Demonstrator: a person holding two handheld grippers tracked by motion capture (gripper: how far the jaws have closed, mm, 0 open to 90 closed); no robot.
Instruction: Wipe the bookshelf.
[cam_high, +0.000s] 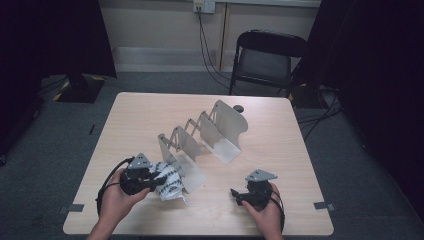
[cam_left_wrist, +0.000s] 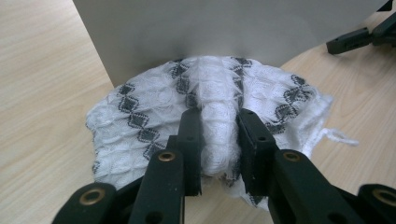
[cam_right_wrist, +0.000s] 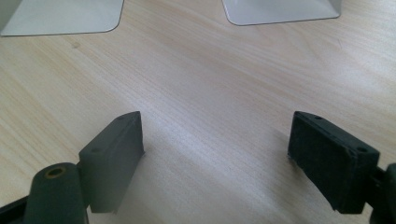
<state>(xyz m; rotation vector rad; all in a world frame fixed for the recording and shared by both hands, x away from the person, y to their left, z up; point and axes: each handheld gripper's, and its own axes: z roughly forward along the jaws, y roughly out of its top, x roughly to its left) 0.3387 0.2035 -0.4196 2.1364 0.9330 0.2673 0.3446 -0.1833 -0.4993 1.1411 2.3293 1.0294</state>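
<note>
My left tongs (cam_left_wrist: 219, 126) pinch a fold of the white knitted cloth (cam_left_wrist: 154, 112) beside the near metal divider (cam_high: 172, 150); my right tongs (cam_right_wrist: 217, 154) stand wide open over the tabletop (cam_right_wrist: 210, 70), holding nothing.

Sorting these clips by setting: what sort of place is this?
Probably a lab or office test room: a bare wooden table on grey carpet, a folding chair against the wall, and cables running from a wall socket.

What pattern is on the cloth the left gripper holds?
The cloth is white with dark grey diamond bands, clearest in the left gripper view.
</note>
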